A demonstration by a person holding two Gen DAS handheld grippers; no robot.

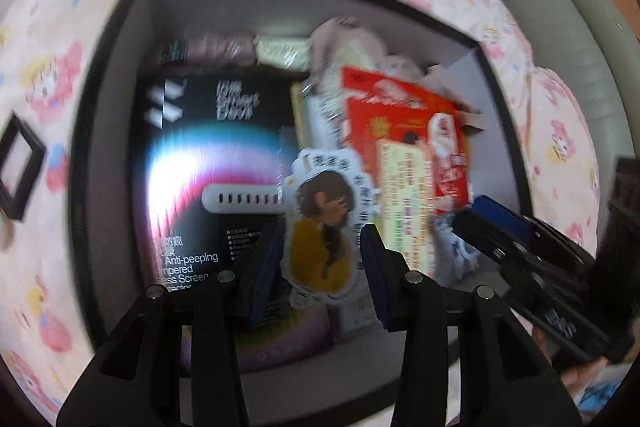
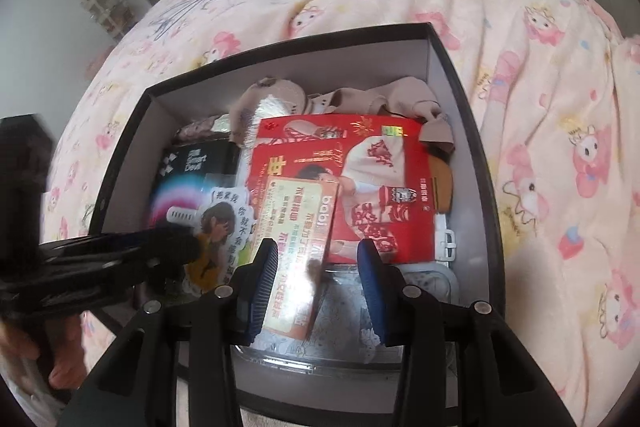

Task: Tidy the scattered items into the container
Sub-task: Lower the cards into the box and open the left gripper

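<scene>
I hold both tongs over the dark open cardboard box (image 2: 460, 95) on the bed | left tongs (image 1: 322, 263) straddle a die-cut cartoon sticker card (image 1: 320, 223), grip unclear | right tongs (image 2: 318, 291) straddle a flat orange-yellow packet (image 2: 296, 227) at 6 o'clock, grip unclear | light, thin, slippery; I would pinch edges.

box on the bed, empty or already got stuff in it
Already well filled. The dark box holds a red package, a black screen protector pack, a cartoon sticker and beige fabric.
</scene>
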